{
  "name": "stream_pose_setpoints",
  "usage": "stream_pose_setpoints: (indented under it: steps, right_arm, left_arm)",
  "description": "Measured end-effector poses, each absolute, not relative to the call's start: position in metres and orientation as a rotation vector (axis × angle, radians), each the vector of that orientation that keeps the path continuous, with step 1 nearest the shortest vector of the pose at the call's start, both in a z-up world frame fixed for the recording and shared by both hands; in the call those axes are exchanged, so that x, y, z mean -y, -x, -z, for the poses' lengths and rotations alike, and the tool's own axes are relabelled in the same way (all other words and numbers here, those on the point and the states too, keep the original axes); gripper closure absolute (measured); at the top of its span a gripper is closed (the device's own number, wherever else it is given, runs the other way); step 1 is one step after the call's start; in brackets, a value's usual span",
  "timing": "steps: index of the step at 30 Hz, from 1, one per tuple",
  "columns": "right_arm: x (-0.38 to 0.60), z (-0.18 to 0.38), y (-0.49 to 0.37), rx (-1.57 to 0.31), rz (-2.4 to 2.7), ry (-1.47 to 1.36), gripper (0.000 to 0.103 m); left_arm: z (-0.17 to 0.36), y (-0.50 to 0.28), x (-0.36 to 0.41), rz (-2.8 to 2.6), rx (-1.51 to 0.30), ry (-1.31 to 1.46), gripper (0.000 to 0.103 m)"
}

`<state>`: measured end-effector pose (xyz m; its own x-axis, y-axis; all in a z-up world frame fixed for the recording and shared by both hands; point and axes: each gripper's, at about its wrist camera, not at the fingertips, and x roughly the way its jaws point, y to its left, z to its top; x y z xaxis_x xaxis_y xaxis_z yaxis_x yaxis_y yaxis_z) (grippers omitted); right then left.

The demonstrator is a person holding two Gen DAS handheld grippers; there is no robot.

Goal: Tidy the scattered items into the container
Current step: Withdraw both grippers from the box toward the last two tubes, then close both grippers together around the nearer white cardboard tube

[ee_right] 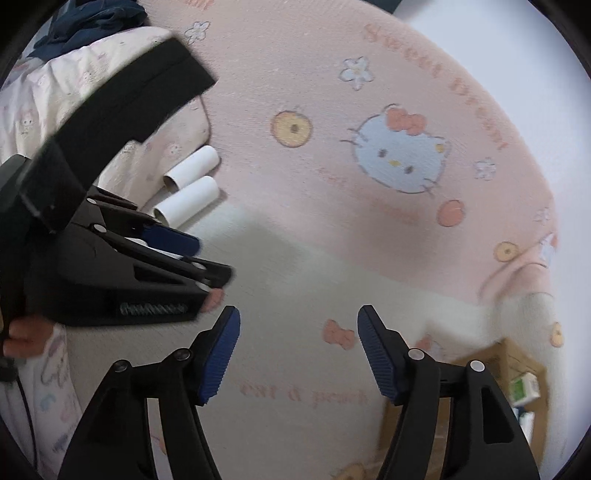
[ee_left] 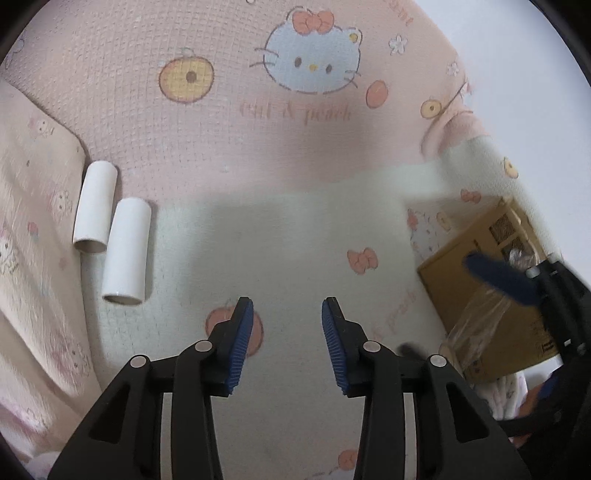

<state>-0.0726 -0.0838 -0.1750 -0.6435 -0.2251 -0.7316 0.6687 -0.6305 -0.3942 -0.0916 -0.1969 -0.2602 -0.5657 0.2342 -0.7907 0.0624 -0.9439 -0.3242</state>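
Observation:
Two white cardboard tubes lie side by side on the bedsheet: a far tube [ee_left: 95, 207] and a near tube [ee_left: 127, 251]. Both also show in the right wrist view, the far tube [ee_right: 192, 168] and the near tube [ee_right: 188, 199]. My left gripper [ee_left: 287, 345] is open and empty, to the right of the tubes; it also shows in the right wrist view [ee_right: 173, 240]. My right gripper [ee_right: 298, 354] is open and empty above the sheet. A brown cardboard box [ee_left: 480, 295] stands at the right, with a crinkled clear plastic wrapper [ee_left: 476, 325] in front of it. The box [ee_right: 524, 373] holds small cartons.
The pink and white cartoon-cat bedsheet [ee_left: 258, 147] covers the whole surface. A folded pale quilt [ee_left: 29, 221] lies along the left, beside the tubes. Dark clothing [ee_right: 96, 18] lies at the far left corner. A white wall [ee_left: 535, 92] rises at the right.

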Motion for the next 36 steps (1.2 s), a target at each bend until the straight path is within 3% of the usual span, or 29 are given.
stream_pose_setpoints:
  steps: [3,8,16,22,31,36]
  right_arm:
    - [0.098,0.183,0.085,-0.876,2.265,-0.937,0.038]
    - [0.115,0.194,0.109,-0.739,2.203,-1.02,0.038]
    - [0.144,0.212,0.135,-0.56,2.132,-1.126,0.037]
    - [0.159,0.23,0.156,-0.341,2.086,-1.27,0.037]
    - [0.197,0.251,0.159,-0.375,2.03,-1.276,0.037]
    - [0.202,0.25,0.161,-0.29,2.035,-1.299,0.037]
  left_arm:
    - [0.262,0.096,0.207,-2.715,0.481,1.43,0.057]
    - [0.262,0.106,0.236,-2.745,0.622,1.438,0.057]
    - [0.275,0.111,0.318,-2.671,1.157,1.436,0.057]
    - [0.285,0.127,0.348,-2.68,1.139,1.534,0.057]
    - [0.315,0.128,0.362,-2.538,1.31,1.665,0.059]
    - [0.321,0.125,0.362,-2.532,1.349,1.713,0.07]
